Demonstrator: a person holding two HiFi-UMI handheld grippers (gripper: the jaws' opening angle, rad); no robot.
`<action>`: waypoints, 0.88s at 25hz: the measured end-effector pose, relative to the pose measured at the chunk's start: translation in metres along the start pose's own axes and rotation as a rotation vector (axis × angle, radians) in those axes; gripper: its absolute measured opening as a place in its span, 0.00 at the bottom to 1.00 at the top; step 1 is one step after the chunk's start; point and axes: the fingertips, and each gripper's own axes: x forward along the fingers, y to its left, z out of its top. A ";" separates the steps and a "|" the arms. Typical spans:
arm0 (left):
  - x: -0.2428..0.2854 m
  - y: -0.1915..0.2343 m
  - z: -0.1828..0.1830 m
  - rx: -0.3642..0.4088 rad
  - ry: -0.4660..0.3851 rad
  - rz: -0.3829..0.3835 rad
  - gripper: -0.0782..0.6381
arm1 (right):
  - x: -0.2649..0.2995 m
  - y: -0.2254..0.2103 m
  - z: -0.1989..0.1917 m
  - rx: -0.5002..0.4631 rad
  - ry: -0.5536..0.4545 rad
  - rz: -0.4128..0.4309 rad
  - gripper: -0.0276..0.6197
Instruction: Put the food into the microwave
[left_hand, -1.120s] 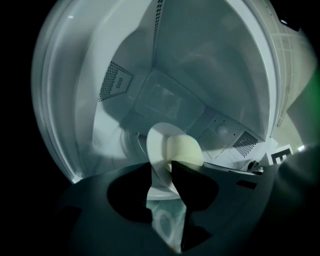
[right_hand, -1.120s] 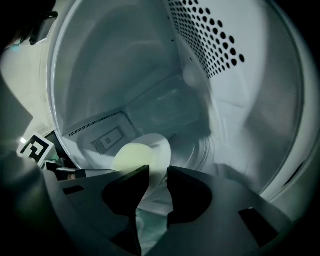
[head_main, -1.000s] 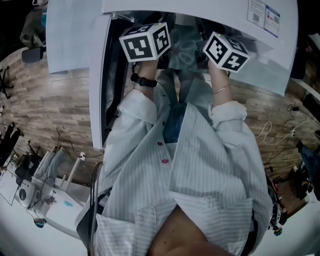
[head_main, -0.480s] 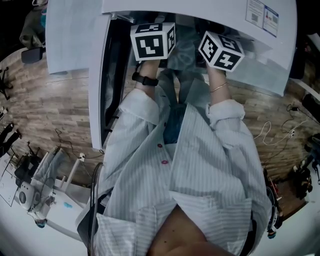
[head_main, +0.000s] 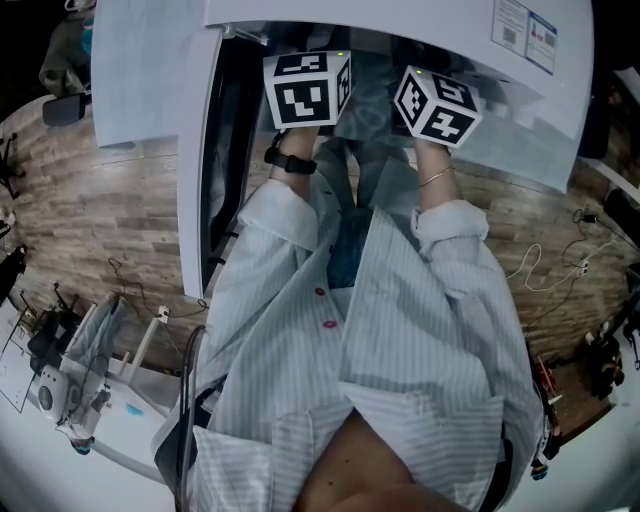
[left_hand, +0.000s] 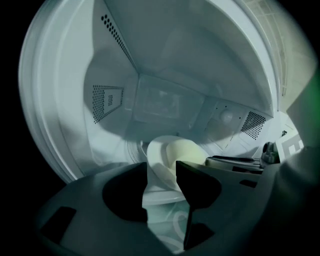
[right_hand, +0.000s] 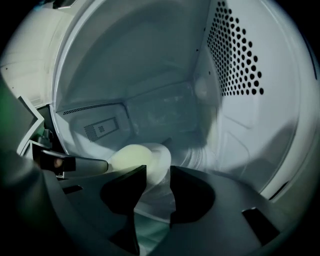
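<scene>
A white plate (left_hand: 159, 150) with a pale yellow mound of food (left_hand: 189, 150) sits inside the microwave cavity (left_hand: 160, 100). My left gripper (left_hand: 161, 166) has the plate's near rim between its jaws, and the jaws are opening. From the other side, my right gripper (right_hand: 158, 169) straddles the plate's rim (right_hand: 161, 159) beside the food (right_hand: 129, 157), its jaws opening too. In the head view only the two marker cubes (head_main: 307, 90) (head_main: 437, 103) show at the microwave's mouth; the jaws are hidden inside.
The white microwave (head_main: 400, 15) stands above a wood-grain counter (head_main: 120, 220), its door (head_main: 195, 160) swung open to the left. Perforated vents (right_hand: 235, 55) line the cavity's side wall. The person's striped shirt (head_main: 400, 330) fills the lower head view.
Both marker cubes have rolled, and the left one has shifted slightly right. The hands stay at the microwave's mouth.
</scene>
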 end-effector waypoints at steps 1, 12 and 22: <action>-0.001 0.000 0.001 0.000 -0.007 -0.001 0.35 | -0.001 0.000 0.000 0.002 -0.002 0.001 0.27; -0.014 -0.009 0.002 0.001 -0.028 -0.050 0.35 | -0.014 0.004 0.002 0.015 -0.014 0.029 0.27; -0.044 -0.029 0.008 0.005 -0.080 -0.127 0.35 | -0.040 0.036 0.011 0.065 -0.043 0.144 0.27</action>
